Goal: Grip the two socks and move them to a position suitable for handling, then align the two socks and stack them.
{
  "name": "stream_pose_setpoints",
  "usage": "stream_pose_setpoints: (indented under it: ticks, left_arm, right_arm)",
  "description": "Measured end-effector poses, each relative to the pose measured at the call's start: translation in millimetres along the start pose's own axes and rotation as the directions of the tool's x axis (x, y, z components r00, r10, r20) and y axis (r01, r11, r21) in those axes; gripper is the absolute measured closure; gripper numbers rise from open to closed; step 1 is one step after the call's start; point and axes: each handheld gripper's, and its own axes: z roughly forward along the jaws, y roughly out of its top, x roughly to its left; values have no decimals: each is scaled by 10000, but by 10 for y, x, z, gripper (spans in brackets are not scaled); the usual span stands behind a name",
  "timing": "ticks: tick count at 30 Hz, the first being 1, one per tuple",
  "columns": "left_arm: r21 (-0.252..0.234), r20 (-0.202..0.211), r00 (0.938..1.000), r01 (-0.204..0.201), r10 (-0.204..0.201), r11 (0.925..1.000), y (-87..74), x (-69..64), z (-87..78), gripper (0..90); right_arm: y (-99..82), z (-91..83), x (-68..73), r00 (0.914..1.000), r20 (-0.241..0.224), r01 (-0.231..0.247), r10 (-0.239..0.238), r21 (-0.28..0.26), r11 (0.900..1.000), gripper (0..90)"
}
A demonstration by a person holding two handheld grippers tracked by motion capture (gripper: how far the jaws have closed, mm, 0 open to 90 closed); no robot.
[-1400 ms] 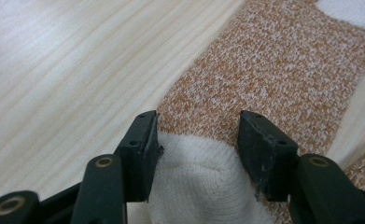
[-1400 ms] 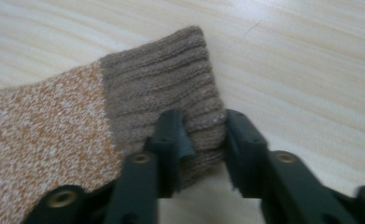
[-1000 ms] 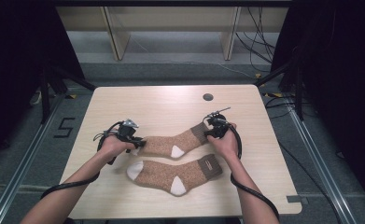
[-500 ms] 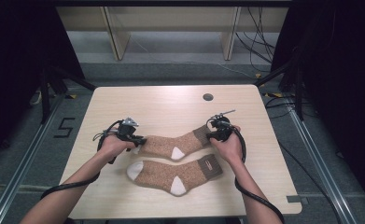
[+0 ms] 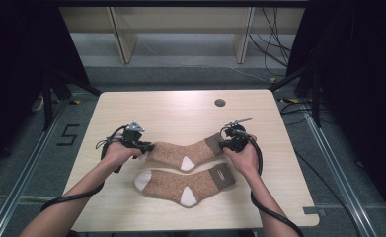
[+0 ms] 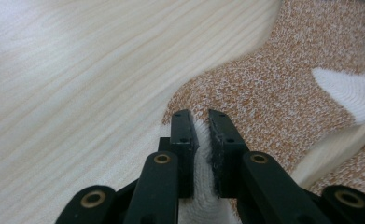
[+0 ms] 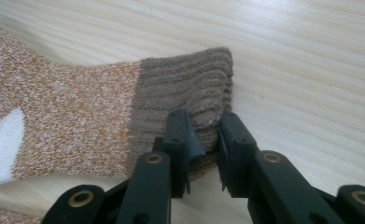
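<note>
left gripper (image 6: pixel 199 122) jaws just closing, now pinching white toe of far sock (image 5: pixel 183 153) | right gripper (image 7: pixel 203 126) clamps its brown cuff | sock flat on table (image 5: pixel 171 106), near sock (image 5: pixel 185 180) beside | both ends gripped, looks ready to lift

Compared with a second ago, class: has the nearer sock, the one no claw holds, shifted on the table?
No. The nearer sock lies where it did; its white toe and cuff keep their places against the table's front edge.

Far sock (image 5: pixel 183 153): orange-brown knit, white heel, white toe, grey-brown ribbed cuff (image 7: pixel 185 93); lay flat on table, bent at heel, toe pinched at left, cuff pinched at right, just beyond matching near sock (image 5: pixel 185 180).
</note>
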Motion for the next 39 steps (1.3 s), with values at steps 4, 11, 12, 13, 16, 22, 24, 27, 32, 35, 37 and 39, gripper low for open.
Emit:
stream_pose_setpoints:
  ticks: [4,11,12,13,16,22,24,27,32,35,37,39]
  left_arm:
    - [-163,135,9999,1,1,9999,39,-4,-59,817]
    - [-345,83,10000,-45,48,9994,63,-58,-138,820]
    - [-309,182,9998,-73,79,9995,61,-59,-143,821]
    - [-336,118,9999,-10,14,9994,59,-69,-150,820]
    - [-373,161,9998,-66,72,9993,69,-69,-178,820]
    - [-427,137,9998,-148,154,9990,107,-67,-212,820]
    - [-460,170,9995,-254,262,9986,110,-91,-251,820]
    - [-485,189,9991,-360,370,9982,100,-124,-297,820]
    - [-495,236,9991,-349,361,9982,57,-157,-355,819]
    - [-490,330,9988,-342,358,9982,25,-182,-393,819]
    - [-519,422,9984,-354,377,9980,8,-200,-424,819]
    - [-568,480,9981,-359,386,9977,-6,-214,-451,819]
  right_arm:
    - [-22,-86,-25,9999,-73,122,-123,-208,9997,756]
    - [-58,-192,-10,9993,-299,-229,213,-520,9984,755]
    - [-53,-215,2,9994,-258,-217,209,-301,9993,756]
    - [-55,-220,6,9996,-235,-157,148,-394,9991,755]
    - [-42,-274,15,9994,-308,-198,185,-408,9990,755]
    - [-41,-307,-1,9995,-283,119,-142,-806,9967,752]
    - [-49,-320,6,9995,-243,189,-208,-730,9972,752]
    - [-62,-314,12,9993,-303,180,-206,-808,9966,752]
    - [-73,-346,31,9986,-452,237,-269,-690,9973,752]
    - [-91,-372,55,9986,-475,208,-232,-503,9985,752]
    - [-115,-381,64,9985,-502,195,-227,-622,9979,753]
    - [-137,-412,78,9976,-696,-54,29,-357,9993,753]
